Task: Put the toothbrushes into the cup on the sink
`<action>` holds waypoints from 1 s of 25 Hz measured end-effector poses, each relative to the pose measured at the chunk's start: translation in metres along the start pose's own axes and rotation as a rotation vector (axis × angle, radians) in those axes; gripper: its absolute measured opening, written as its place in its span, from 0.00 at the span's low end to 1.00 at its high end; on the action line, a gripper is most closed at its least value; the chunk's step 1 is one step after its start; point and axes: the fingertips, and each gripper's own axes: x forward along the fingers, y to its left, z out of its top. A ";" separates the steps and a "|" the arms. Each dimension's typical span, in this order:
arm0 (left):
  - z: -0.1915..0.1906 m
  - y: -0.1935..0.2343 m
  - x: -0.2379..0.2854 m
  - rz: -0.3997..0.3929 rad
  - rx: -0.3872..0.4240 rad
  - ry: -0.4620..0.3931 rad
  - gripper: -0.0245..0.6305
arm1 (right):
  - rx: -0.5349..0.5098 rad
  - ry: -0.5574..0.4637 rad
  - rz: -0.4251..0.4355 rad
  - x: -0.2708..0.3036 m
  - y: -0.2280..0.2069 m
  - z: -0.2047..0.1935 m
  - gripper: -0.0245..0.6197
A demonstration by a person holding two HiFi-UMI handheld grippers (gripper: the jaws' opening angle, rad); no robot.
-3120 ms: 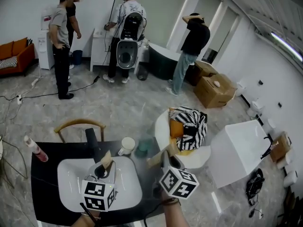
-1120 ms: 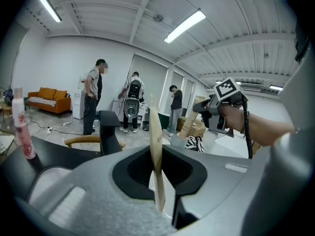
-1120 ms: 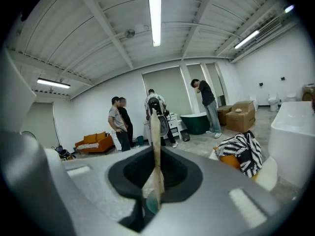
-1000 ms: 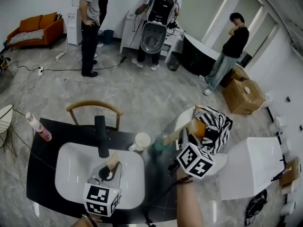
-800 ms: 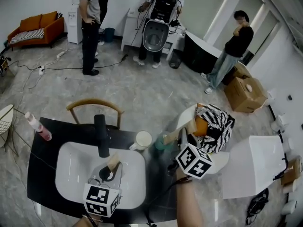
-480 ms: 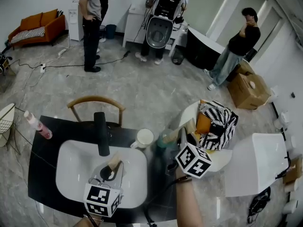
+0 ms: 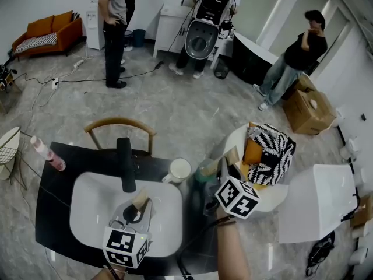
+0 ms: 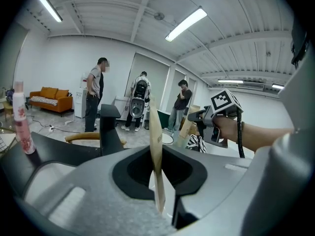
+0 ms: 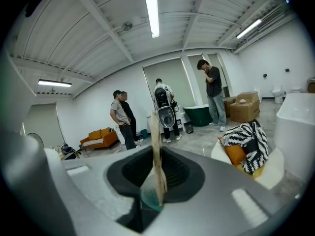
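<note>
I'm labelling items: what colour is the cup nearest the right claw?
The cup is teal green; the right gripper view shows it best.

A pink bottle (image 7: 48, 155) stands upright at the left end of the dark surface (image 7: 51, 216). Behind the surface is a wooden chair (image 7: 119, 123) with a curved back. Beyond it, an orange sofa (image 7: 42, 29) stands by the wall, and a person in a grey shirt (image 7: 115, 22) stands to its right. A toilet bowl (image 7: 205, 32) is further right. A black-and-white striped cloth (image 7: 275, 153) and an orange cushion (image 7: 252, 151) lie on a white seat (image 7: 269, 195), with cardboard boxes (image 7: 312, 107) on the floor behind.
</note>
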 end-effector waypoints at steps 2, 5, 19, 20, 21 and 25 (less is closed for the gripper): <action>-0.001 0.001 0.000 0.001 -0.001 -0.001 0.10 | 0.005 0.009 0.009 0.002 0.001 -0.003 0.22; -0.001 0.001 -0.001 0.001 -0.003 -0.001 0.10 | 0.005 0.018 -0.009 0.003 -0.002 -0.005 0.29; 0.002 0.001 -0.005 -0.005 0.001 -0.005 0.10 | 0.020 0.035 -0.101 -0.019 -0.030 -0.015 0.32; 0.003 0.000 -0.006 -0.006 0.003 -0.007 0.10 | 0.020 0.037 -0.102 -0.022 -0.029 -0.016 0.32; 0.004 0.000 -0.006 -0.009 0.004 -0.008 0.10 | 0.020 0.039 -0.104 -0.024 -0.029 -0.016 0.32; 0.009 -0.002 -0.009 -0.017 0.012 -0.012 0.10 | 0.022 0.038 -0.115 -0.034 -0.027 -0.016 0.32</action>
